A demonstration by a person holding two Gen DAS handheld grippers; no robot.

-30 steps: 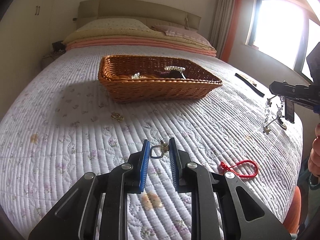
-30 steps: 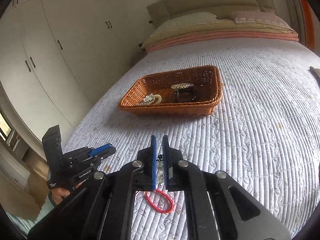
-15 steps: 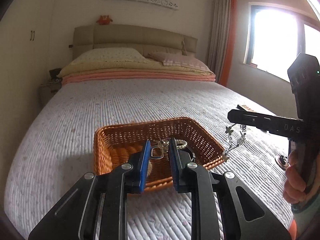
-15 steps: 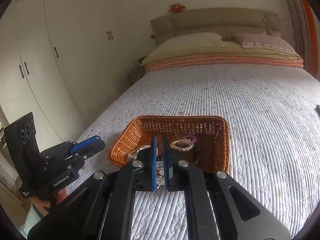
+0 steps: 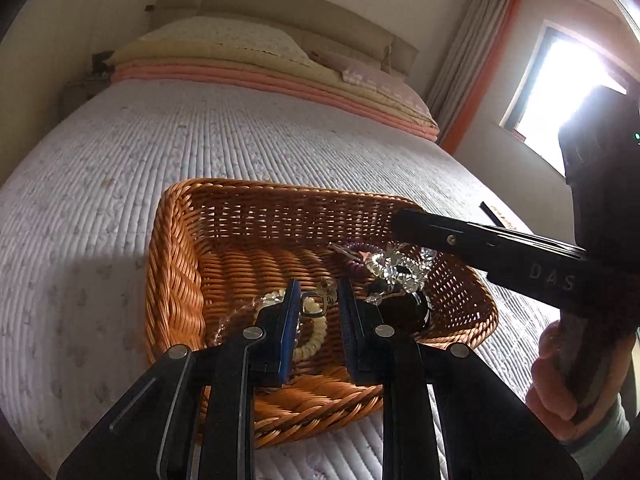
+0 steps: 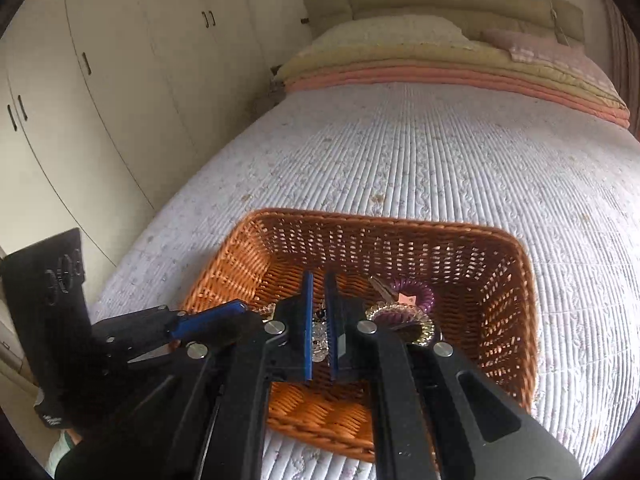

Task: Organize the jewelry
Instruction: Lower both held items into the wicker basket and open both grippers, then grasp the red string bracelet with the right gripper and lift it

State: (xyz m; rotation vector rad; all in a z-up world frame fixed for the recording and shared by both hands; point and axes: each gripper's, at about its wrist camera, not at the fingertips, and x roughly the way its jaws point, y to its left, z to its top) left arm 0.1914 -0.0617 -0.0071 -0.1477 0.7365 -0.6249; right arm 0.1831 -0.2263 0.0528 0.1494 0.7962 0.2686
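A brown wicker basket lies on the quilted bed. My left gripper hangs over the basket, shut on a small ring-shaped earring. My right gripper is over the basket too, shut on a clear beaded chain; in the left wrist view its black finger reaches in from the right with the chain dangling into the basket. Inside lie a cream bead bracelet, a purple coil hair tie, a gold bracelet and a dark round piece.
Pillows and folded pink and yellow blankets lie at the head of the bed. White wardrobe doors stand left of the bed. A window is on the right wall. A dark strap lies near the bed's right edge.
Both grippers have moved forward from the near part of the bed to over the basket, each carrying its piece. The chain now hangs inside the basket.
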